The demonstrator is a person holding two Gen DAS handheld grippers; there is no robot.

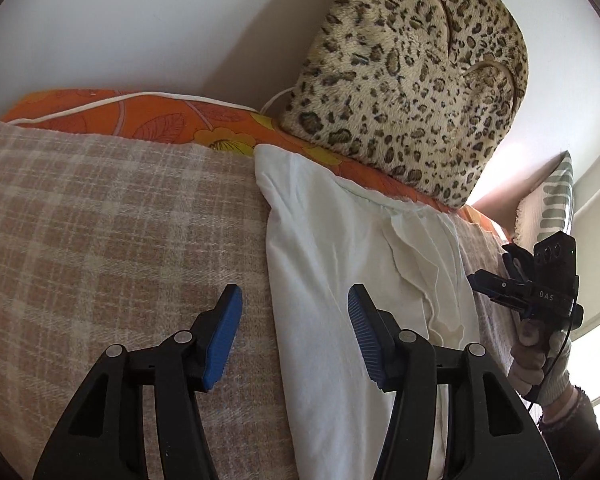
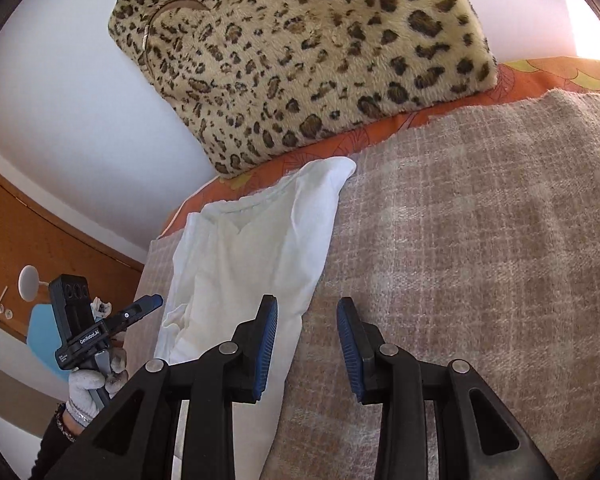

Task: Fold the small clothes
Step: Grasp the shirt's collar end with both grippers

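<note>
A white garment (image 1: 340,240) (image 2: 252,248) lies folded into a long narrow strip on a beige checked blanket (image 1: 100,220) (image 2: 480,240), its neckline toward the far edge. My left gripper (image 1: 294,300) hovers open over the garment's left edge, with nothing pinched between its blue pads. My right gripper (image 2: 307,308) is open above the garment's right edge, one pad over the cloth and one over the blanket. Each gripper also shows in the other's view, held in a gloved hand: the right gripper (image 1: 496,280) at the far right and the left gripper (image 2: 148,304) at the far left.
A leopard-print cushion (image 1: 412,92) (image 2: 300,60) leans on the white wall behind the garment, resting on an orange floral sheet (image 1: 148,116) (image 2: 380,132). A striped cushion (image 1: 552,200) stands at the right. A wooden panel (image 2: 40,240) lies beyond the bed's left side.
</note>
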